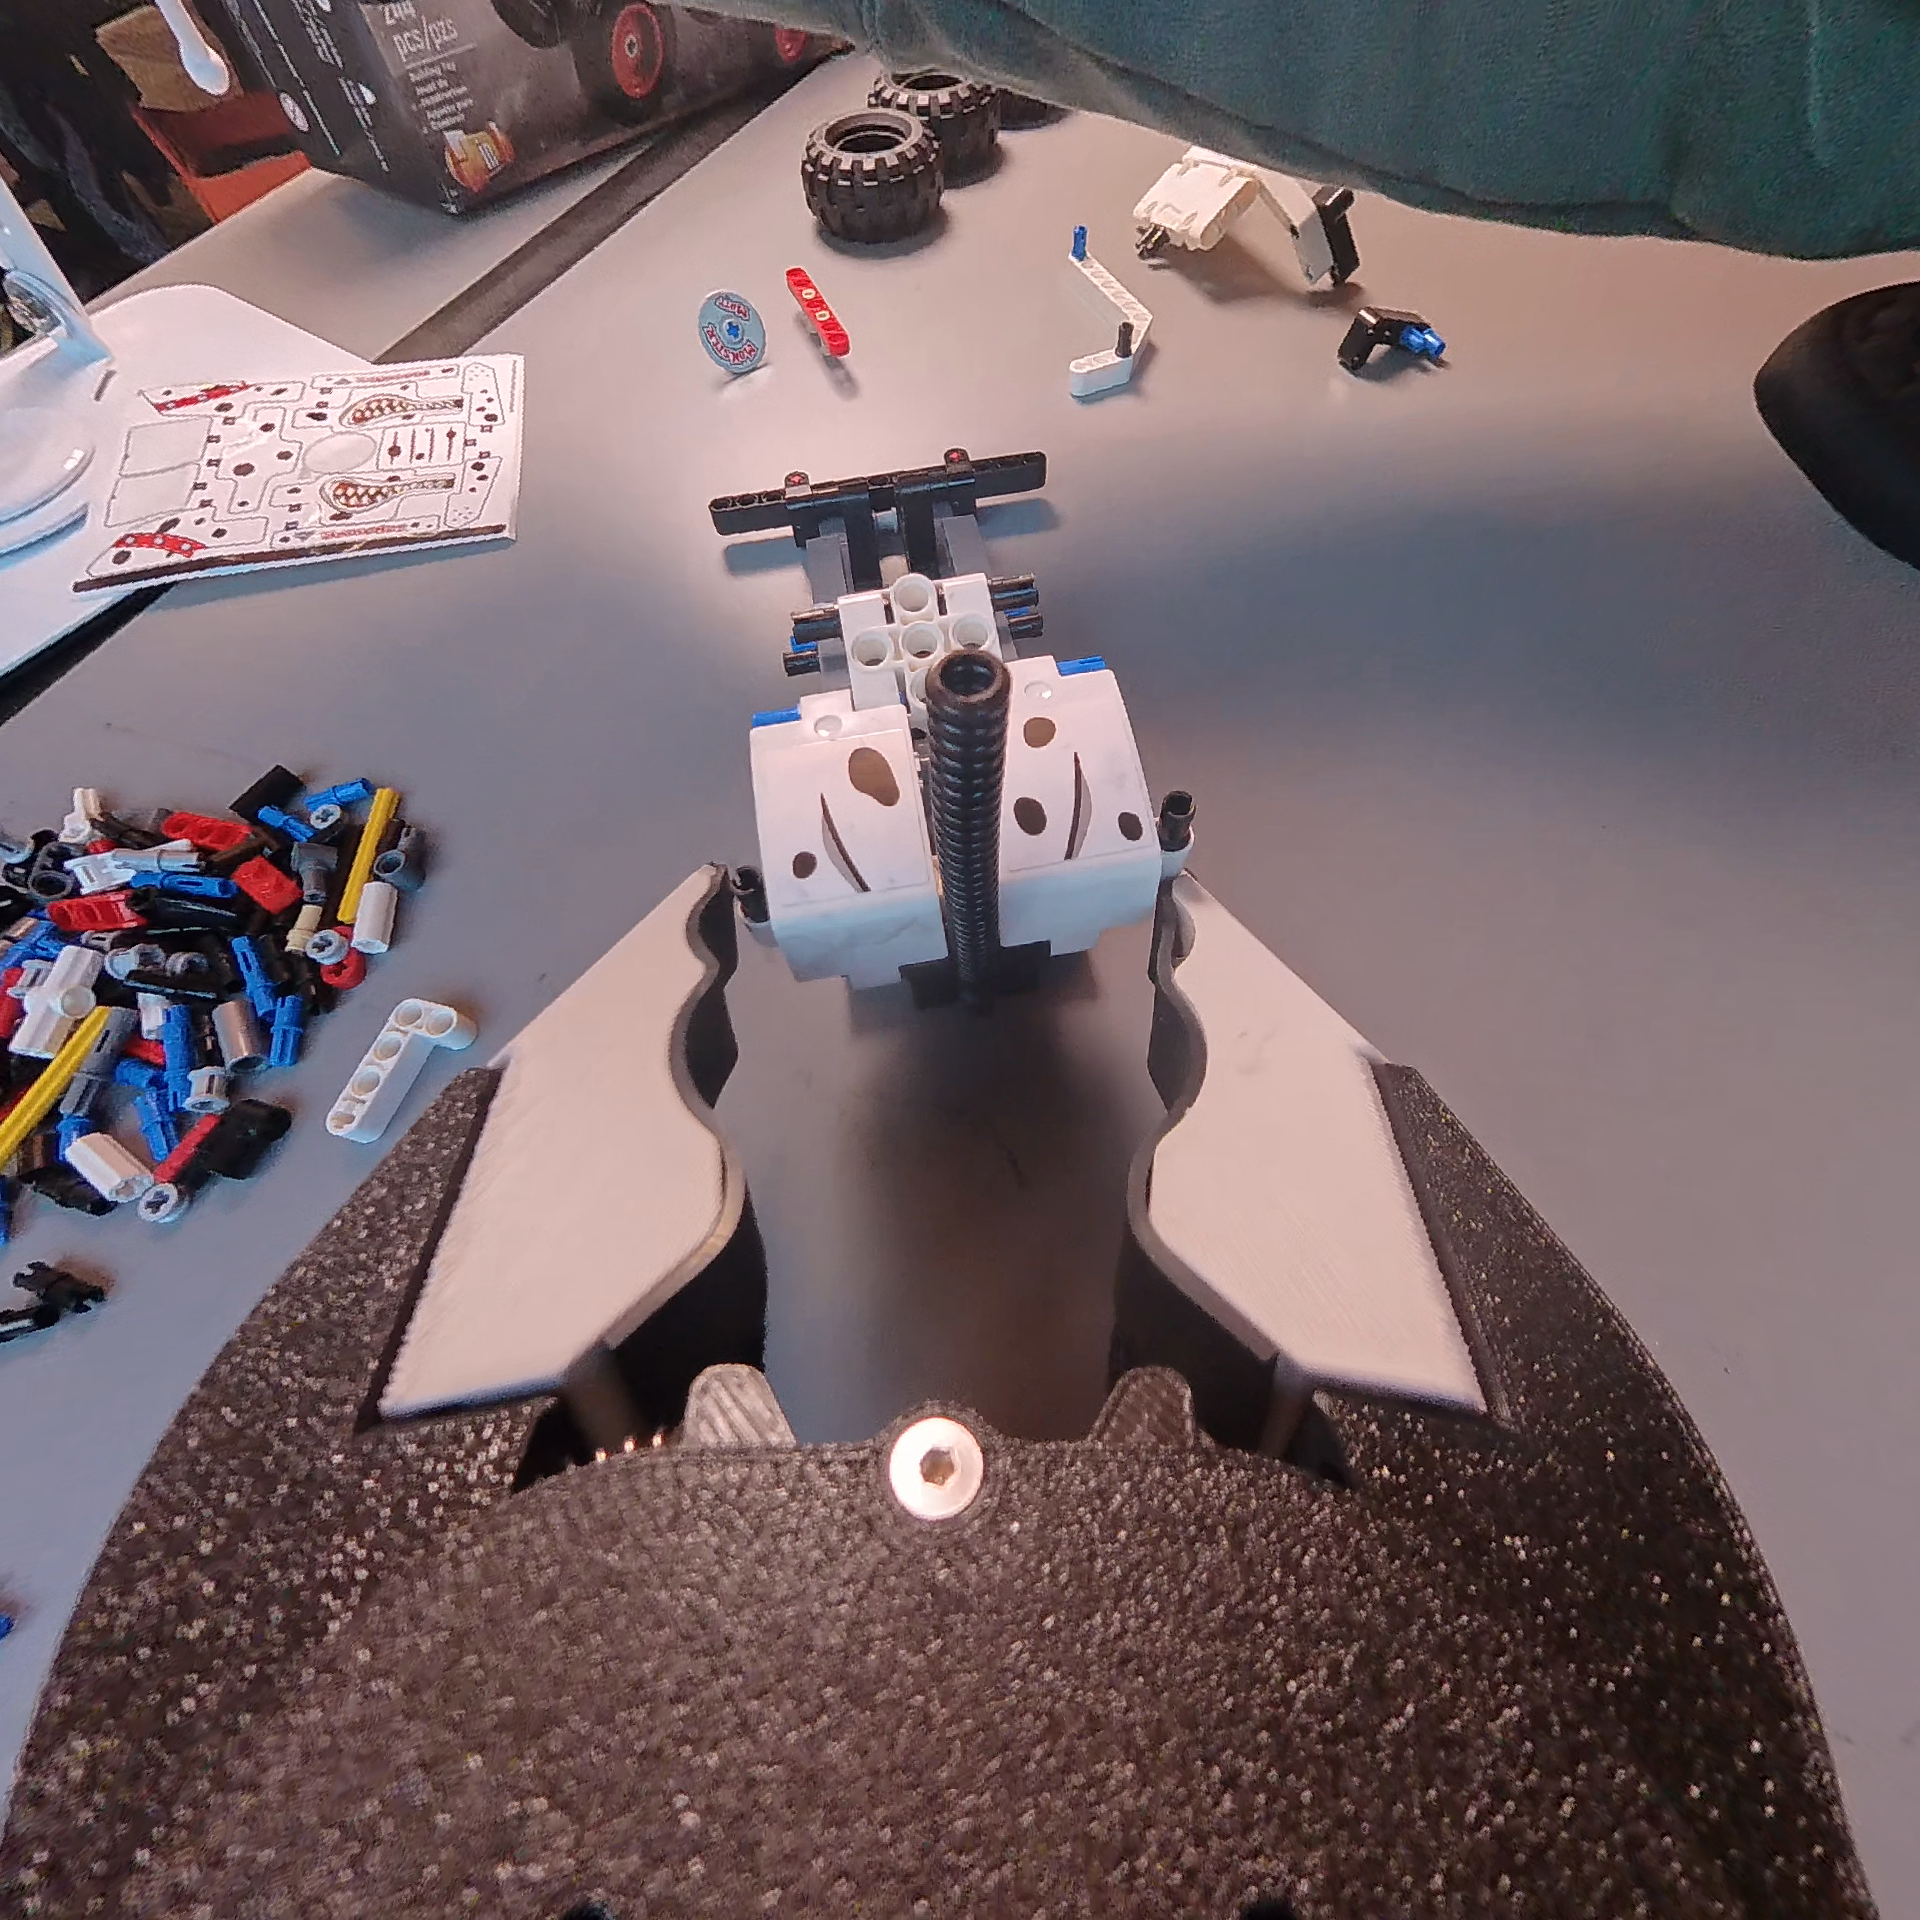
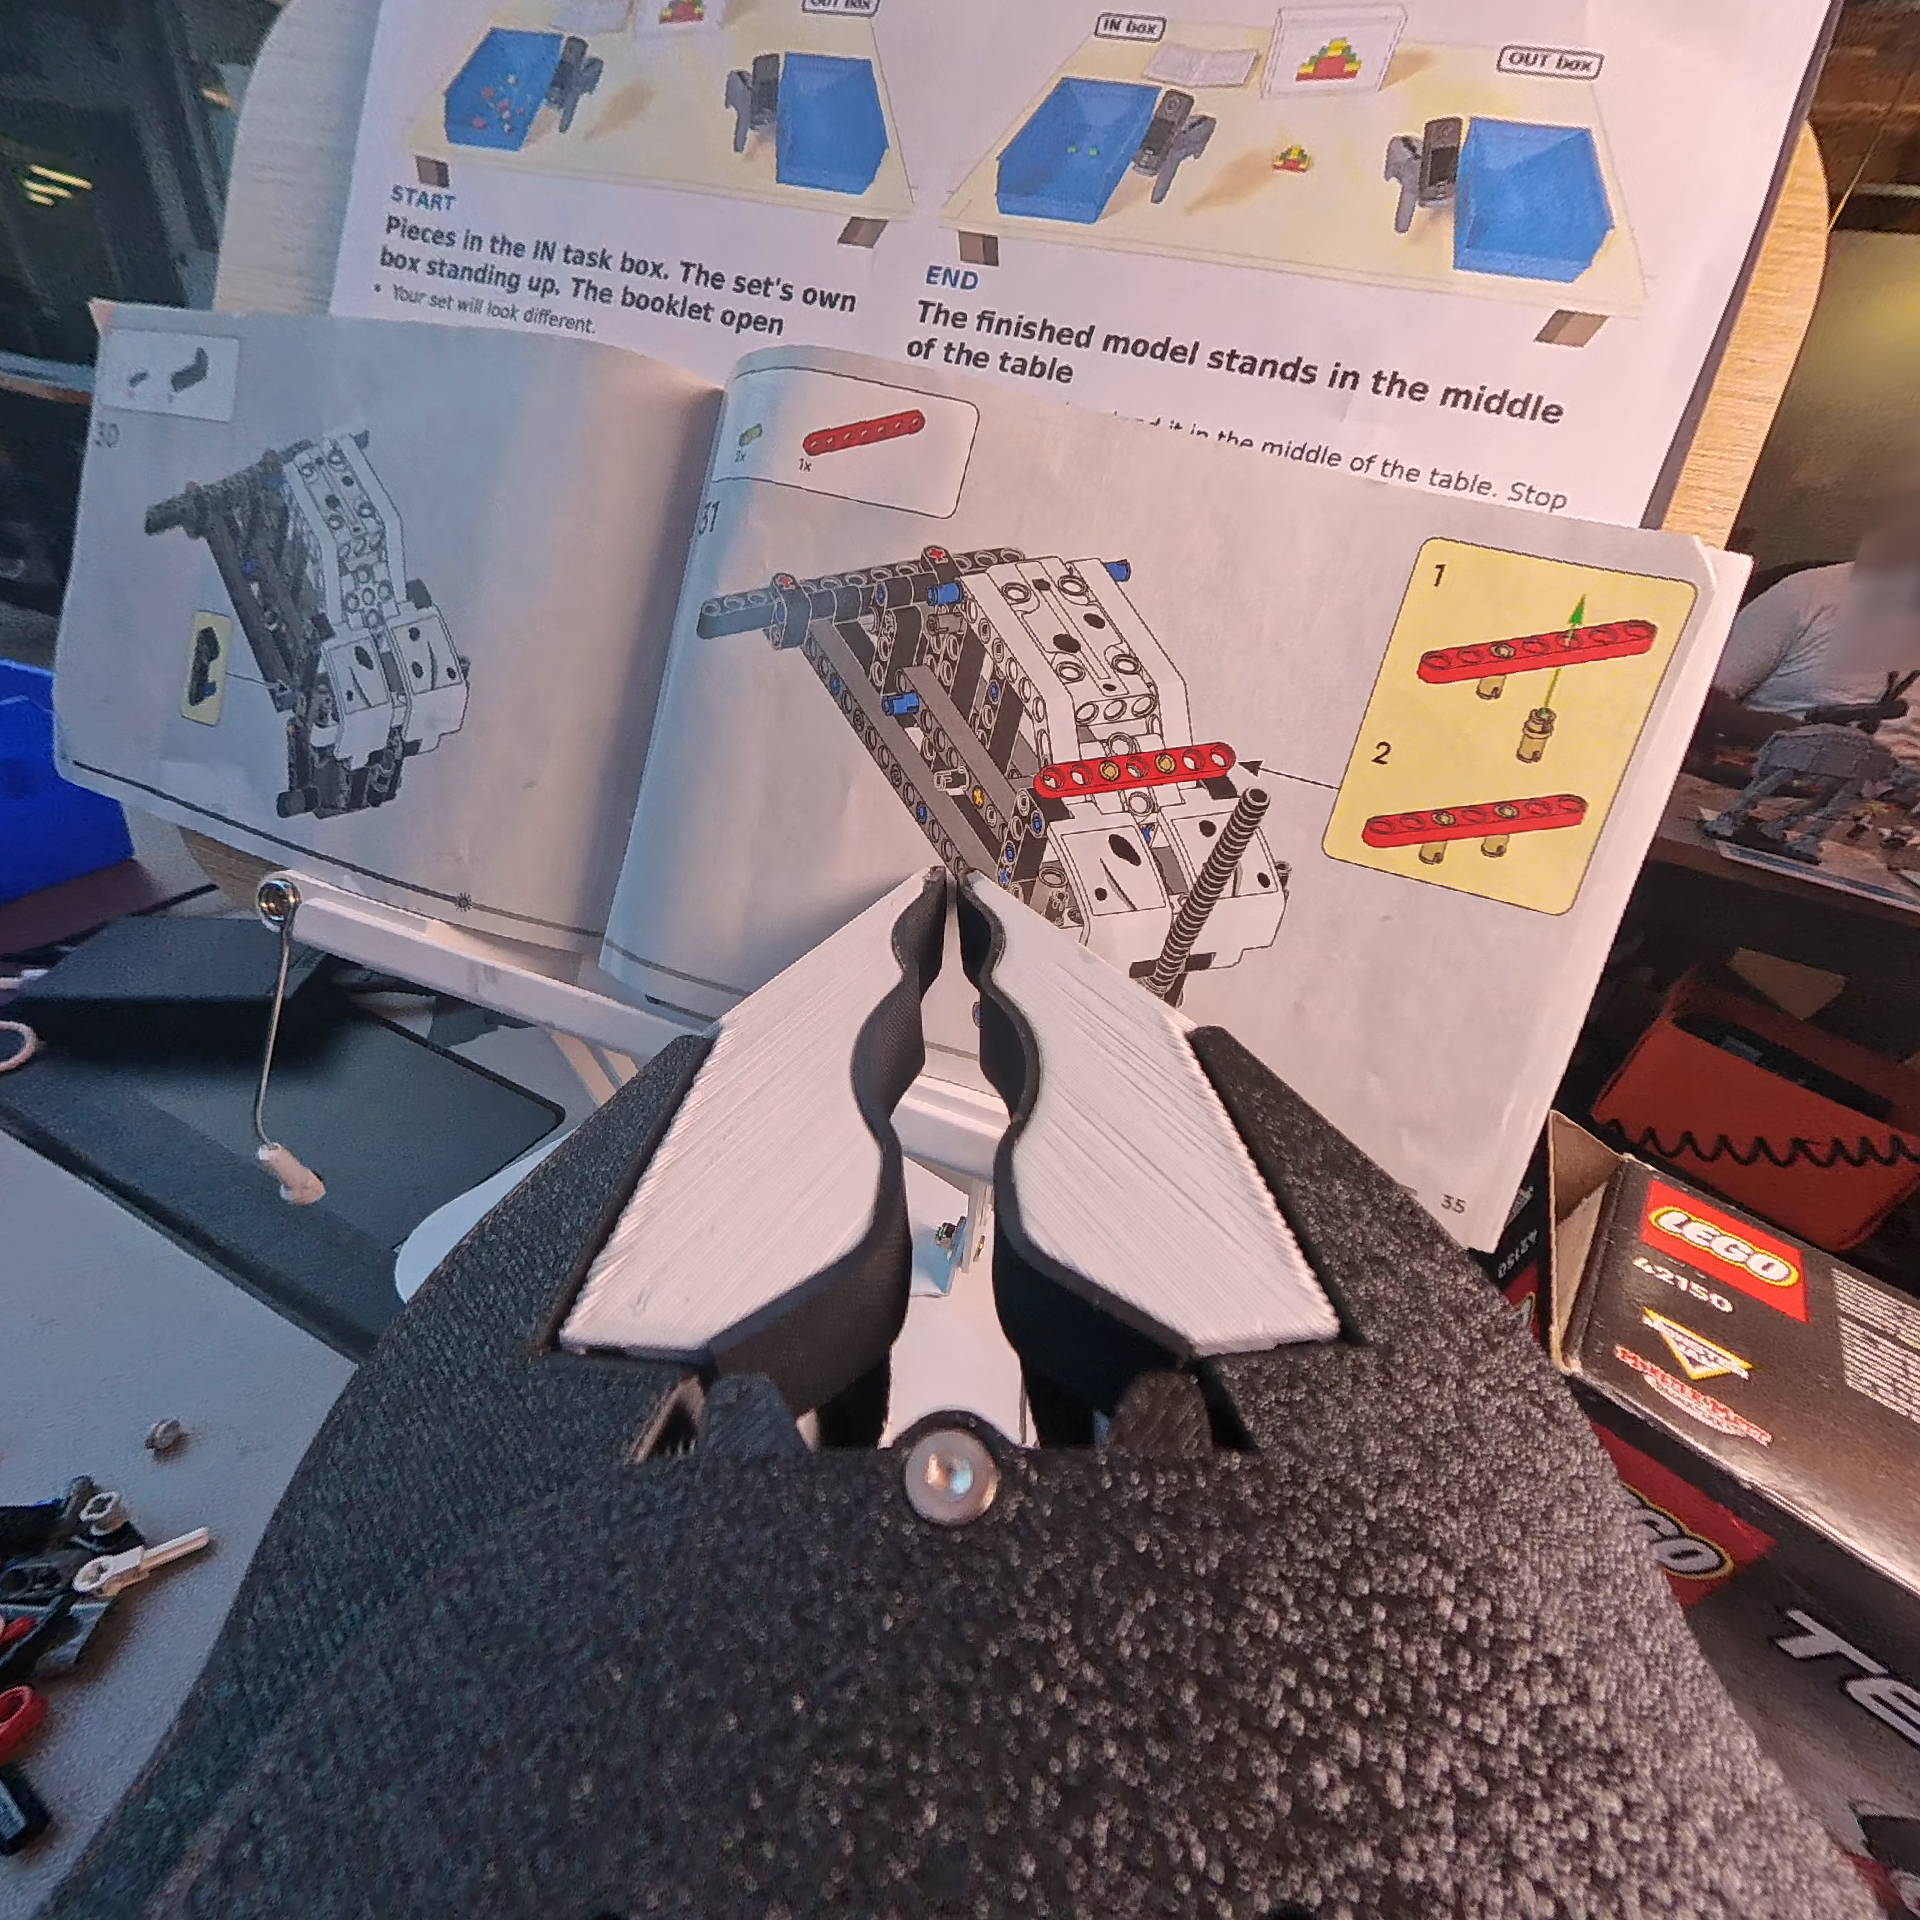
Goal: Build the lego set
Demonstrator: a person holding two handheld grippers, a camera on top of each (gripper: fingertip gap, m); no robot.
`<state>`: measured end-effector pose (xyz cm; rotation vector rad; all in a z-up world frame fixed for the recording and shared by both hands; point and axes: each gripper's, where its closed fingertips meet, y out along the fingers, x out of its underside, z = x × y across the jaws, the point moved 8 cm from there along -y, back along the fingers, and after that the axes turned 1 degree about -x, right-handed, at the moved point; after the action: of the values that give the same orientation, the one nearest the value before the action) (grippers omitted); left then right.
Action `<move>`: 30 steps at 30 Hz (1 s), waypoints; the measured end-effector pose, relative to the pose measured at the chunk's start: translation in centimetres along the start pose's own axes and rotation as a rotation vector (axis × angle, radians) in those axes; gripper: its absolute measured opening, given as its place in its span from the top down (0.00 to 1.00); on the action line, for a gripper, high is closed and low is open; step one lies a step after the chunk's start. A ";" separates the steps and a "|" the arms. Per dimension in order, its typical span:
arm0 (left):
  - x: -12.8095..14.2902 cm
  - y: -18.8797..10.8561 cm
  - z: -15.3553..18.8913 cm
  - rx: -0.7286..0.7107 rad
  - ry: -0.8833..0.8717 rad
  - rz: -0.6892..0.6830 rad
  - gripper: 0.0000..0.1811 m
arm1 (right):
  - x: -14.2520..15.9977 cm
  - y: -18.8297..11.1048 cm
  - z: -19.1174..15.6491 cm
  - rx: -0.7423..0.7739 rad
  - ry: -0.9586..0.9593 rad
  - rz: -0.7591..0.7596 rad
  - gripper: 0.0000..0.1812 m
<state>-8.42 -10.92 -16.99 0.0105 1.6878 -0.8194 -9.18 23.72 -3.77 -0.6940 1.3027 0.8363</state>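
Note:
A part-built white and black lego model [image 1: 940,810] lies on the grey table [image 1: 1455,831], with a black ribbed hose [image 1: 966,821] running up its middle. My left gripper [image 1: 945,894] is open, its fingertips on either side of the model's near end, close to the black side pins. A red beam [image 1: 818,310] lies beyond the model. My right gripper [image 2: 951,883] is shut and empty, held up in front of the open instruction booklet [image 2: 1039,675] on a stand.
A pile of loose parts [image 1: 156,987] and a white L-beam [image 1: 400,1065] lie at the left. A sticker sheet [image 1: 312,457], two tyres [image 1: 873,171], white sub-assemblies [image 1: 1247,208] and the set's box [image 2: 1766,1351] are around. A teal sleeve [image 1: 1351,83] hangs over the far side.

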 end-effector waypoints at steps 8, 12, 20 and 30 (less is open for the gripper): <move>0.0 0.0 0.0 0.003 -0.001 0.002 0.56 | -0.3 0.1 0.0 -0.004 -0.005 0.002 0.99; 0.0 0.0 0.0 0.002 0.000 0.002 0.56 | -0.5 0.2 -0.1 -0.008 -0.004 0.004 0.99; 0.0 0.0 0.0 0.001 0.001 0.004 0.56 | -0.6 0.2 -0.4 -0.015 -0.009 0.004 0.99; 0.0 0.0 0.1 -0.001 0.003 0.004 0.56 | -0.2 -0.1 -0.3 -0.016 -0.014 0.000 0.99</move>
<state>-8.38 -10.97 -16.95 0.0148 1.6907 -0.8156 -9.28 23.34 -3.67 -0.6994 1.2851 0.8512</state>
